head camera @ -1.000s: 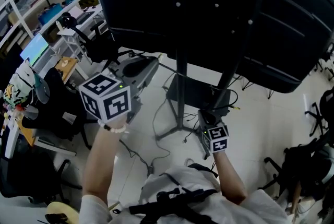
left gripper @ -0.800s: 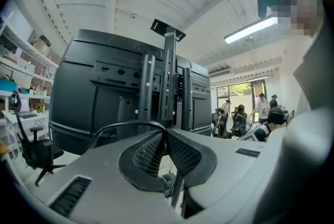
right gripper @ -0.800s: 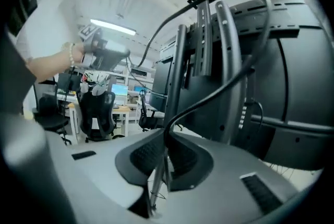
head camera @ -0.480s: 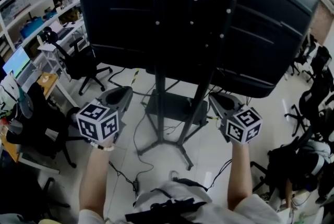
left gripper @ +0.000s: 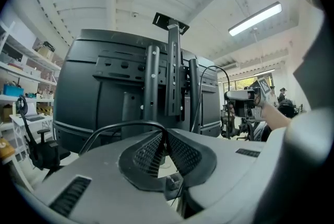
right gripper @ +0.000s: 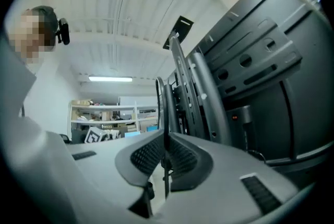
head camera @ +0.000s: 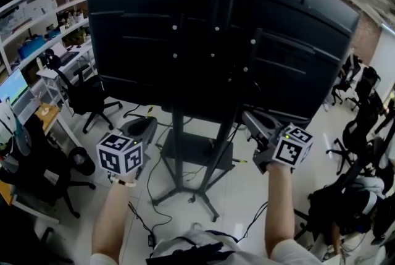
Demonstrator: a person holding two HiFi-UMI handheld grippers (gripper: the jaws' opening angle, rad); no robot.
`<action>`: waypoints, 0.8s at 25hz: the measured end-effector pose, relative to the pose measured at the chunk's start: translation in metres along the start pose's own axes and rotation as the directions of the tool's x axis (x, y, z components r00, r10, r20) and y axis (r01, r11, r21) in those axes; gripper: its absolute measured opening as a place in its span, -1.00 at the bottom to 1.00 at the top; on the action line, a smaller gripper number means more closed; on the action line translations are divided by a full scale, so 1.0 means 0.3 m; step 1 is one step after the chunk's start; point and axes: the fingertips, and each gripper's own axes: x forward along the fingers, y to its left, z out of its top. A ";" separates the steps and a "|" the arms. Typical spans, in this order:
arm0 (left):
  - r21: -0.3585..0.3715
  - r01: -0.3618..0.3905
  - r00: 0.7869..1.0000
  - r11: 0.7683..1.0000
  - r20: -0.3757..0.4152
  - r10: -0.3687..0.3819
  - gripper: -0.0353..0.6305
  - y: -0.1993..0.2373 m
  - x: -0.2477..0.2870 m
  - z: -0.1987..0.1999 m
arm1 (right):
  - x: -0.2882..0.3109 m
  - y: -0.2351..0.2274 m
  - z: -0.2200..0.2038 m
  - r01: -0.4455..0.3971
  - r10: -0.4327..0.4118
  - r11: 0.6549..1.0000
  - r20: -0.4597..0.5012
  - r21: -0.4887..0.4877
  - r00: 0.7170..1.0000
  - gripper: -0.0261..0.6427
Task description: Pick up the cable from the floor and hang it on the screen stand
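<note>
Head view: both claws sitting higher than a second ago. Right claw (head camera: 248, 118) having risen from near floor, now hanging level with left claw (head camera: 145, 125). Claws flanking screen stand (head camera: 177, 152), under dark screen back (head camera: 154, 41).

Left gripper view: claw clenching on black cable (left gripper: 122, 125), which is arching out leftward from pinch.

Right gripper view: claw gripping cable, thin strand running upright between pads, near stand.

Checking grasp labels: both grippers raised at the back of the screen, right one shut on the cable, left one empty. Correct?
Not quite: the left gripper is not empty. The left gripper view shows its jaws shut on the cable too. The rest holds: the right gripper pinches the cable, and both are up at the back of the screen.
</note>
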 end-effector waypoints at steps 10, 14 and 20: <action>-0.006 0.103 0.985 0.995 0.140 -0.101 -0.85 -0.090 0.107 0.249 | 0.081 -0.043 0.247 0.014 -0.013 1.000 0.126 -0.013 0.992 -0.83; -0.020 0.123 0.972 0.992 0.204 -0.117 -0.85 -0.098 0.130 0.355 | 0.101 -0.095 0.314 0.021 -0.022 1.000 0.165 0.009 0.986 -0.83; -0.008 0.152 0.952 0.988 0.271 -0.145 -0.85 -0.134 0.158 0.493 | 0.118 -0.141 0.399 0.000 -0.013 0.998 0.218 0.059 0.976 -0.83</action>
